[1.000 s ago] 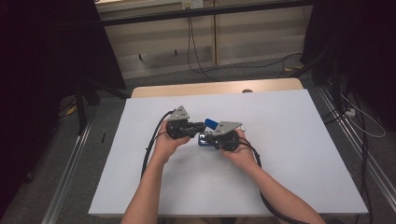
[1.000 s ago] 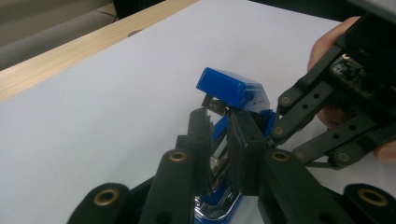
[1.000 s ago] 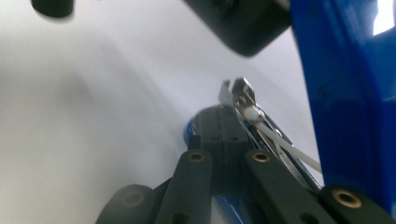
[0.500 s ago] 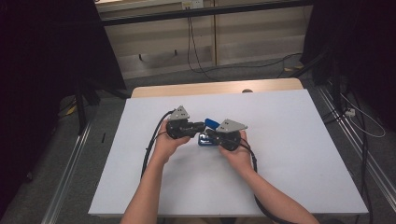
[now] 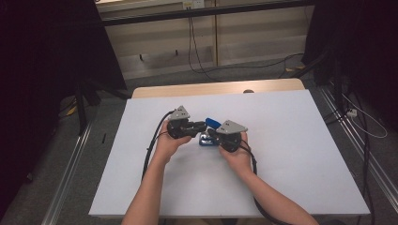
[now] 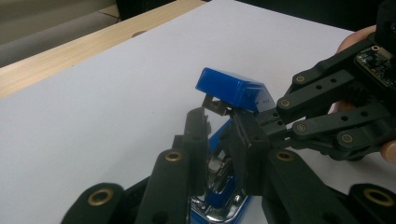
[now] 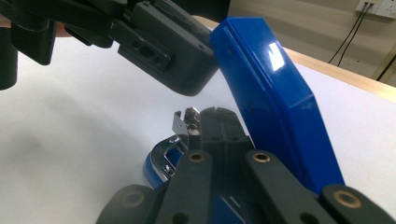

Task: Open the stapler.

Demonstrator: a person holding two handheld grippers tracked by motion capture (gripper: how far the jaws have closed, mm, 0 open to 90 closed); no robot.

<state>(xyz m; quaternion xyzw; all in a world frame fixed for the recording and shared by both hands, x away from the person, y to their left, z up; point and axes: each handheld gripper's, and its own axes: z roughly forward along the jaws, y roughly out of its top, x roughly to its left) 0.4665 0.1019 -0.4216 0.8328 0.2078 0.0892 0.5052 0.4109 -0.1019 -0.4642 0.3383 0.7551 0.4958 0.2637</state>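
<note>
The blue stapler sits mid-frame on the white table, lid swung up, with bare tabletop all round and every edge well off. The left gripper crowds it from the left, jaws narrow and just widening around the metal magazine. The right gripper is pressed together at the hinge. Since a second ago, the right hand has edged nearer the left.

Left claw jaws just opening slightly around stapler

Glossy blue plastic stapler, matt table
</note>
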